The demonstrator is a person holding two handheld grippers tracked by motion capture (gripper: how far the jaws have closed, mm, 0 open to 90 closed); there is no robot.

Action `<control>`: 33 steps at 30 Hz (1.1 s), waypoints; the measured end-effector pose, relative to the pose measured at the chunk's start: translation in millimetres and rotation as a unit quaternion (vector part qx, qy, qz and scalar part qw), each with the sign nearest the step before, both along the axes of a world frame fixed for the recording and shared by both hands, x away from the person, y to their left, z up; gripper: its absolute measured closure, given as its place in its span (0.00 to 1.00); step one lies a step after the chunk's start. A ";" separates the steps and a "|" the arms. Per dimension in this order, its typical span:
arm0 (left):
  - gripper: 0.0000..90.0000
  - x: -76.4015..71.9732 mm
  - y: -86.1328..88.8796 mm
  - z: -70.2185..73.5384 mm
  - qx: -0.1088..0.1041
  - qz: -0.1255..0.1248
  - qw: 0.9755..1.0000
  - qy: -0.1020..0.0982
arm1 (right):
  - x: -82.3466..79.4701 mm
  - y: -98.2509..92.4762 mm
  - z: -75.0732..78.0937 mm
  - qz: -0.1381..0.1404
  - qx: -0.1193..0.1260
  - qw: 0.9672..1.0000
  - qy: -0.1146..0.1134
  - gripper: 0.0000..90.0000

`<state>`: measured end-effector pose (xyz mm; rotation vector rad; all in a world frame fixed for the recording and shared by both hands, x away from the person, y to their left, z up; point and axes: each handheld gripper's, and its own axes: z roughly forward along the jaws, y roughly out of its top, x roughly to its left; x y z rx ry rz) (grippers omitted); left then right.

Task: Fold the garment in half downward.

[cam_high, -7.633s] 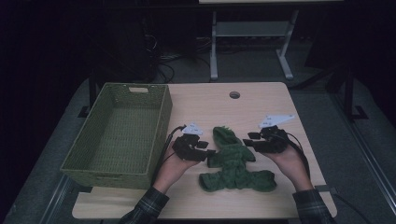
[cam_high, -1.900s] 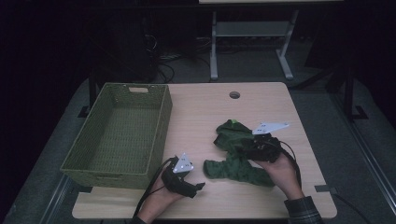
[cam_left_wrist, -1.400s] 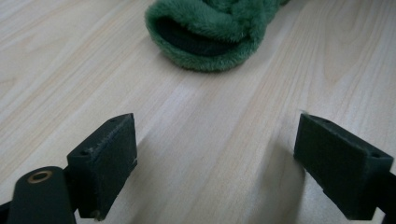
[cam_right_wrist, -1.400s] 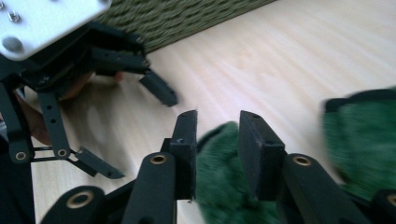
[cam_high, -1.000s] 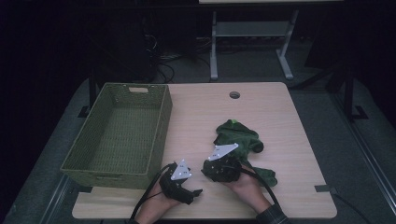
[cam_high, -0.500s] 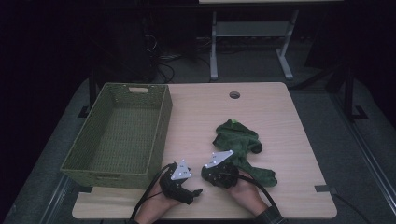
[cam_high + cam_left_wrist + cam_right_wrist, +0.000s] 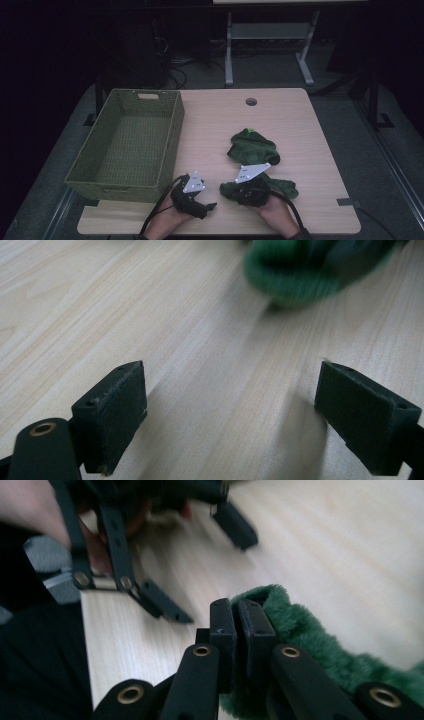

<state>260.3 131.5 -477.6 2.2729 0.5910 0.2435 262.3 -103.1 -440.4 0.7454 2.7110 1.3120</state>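
Right tool (image 7: 235,189) clamped on green plush cloth (image 7: 252,147), left tool (image 7: 206,206) wide open & empty, both near front edge of surface (image 7: 295,120).

High view: cloth lies crumpled on right half of the wooden surface, one heap further back, a lower strip by the front w/ the right tool at its left end. Right tool view: jaws nearly closed on a fuzzy green fold (image 7: 300,630), cloth trailing off to the right; left tool (image 7: 200,565) seen beyond, spread apart, held in a hand. Left tool view: both pads (image 7: 112,412) well apart over bare wood, nothing btwn them, cloth (image 7: 310,270) blurred ahead. Green woven basket (image 7: 80,172) sits on left side of surface, apart from cloth.
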 end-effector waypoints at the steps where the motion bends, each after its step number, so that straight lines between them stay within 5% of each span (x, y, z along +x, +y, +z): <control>1: 0.14 0.1 0.1 0.1 0.001 -0.001 1.000 0.000 | 0.0 0.0 0.0 0.000 0.000 1.000 0.000 0.95; 12: 0.14 0.6 0.1 -0.1 0.000 -0.003 1.000 0.000 | 5.1 -47.7 33.8 -0.060 0.061 0.995 -0.047 0.95; 17: 0.14 0.7 0.1 0.0 0.001 -0.003 1.000 0.001 | 6.1 -67.5 36.7 -0.088 0.065 0.993 -0.053 0.95; 21: 0.14 1.0 0.2 0.0 0.002 -0.004 1.000 -0.002 | 8.1 -85.2 31.1 -0.121 0.045 0.990 -0.062 0.95; 25: 0.14 1.1 0.0 0.0 0.001 -0.004 1.000 -0.001 | 17.4 -97.1 7.2 -0.154 0.003 0.988 -0.023 0.95; 33: 0.14 1.2 0.1 0.4 0.004 -0.005 1.000 0.000 | 25.6 -87.4 -12.4 -0.138 -0.023 0.990 0.017 0.95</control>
